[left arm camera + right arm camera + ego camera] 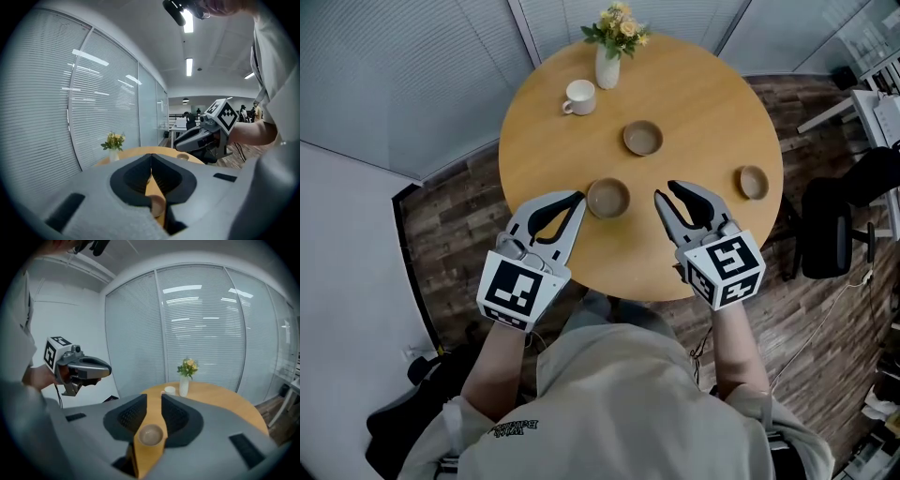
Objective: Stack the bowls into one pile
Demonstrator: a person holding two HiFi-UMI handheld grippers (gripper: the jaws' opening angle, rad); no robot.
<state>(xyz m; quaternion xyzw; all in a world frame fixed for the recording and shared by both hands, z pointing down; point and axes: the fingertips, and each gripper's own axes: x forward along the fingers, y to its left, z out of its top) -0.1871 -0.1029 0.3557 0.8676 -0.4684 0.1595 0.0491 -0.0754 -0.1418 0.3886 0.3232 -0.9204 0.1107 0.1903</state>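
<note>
Three bowls sit apart on the round table (712, 103), none stacked: nearest bowl (608, 198) by the front edge, second bowl (643, 138) toward the centre, third bowl (754, 182) near the right edge (mug (579, 97) and vase (607, 67) of flowers at the far side). Left gripper (577, 199) is just left of the nearest bowl, jaws closed tip to tip on nothing. Right gripper (665, 190) is near that bowl's right side, jaws a narrow gap apart and empty, with the bowl visible on the table through the gap in the right gripper view.
</note>
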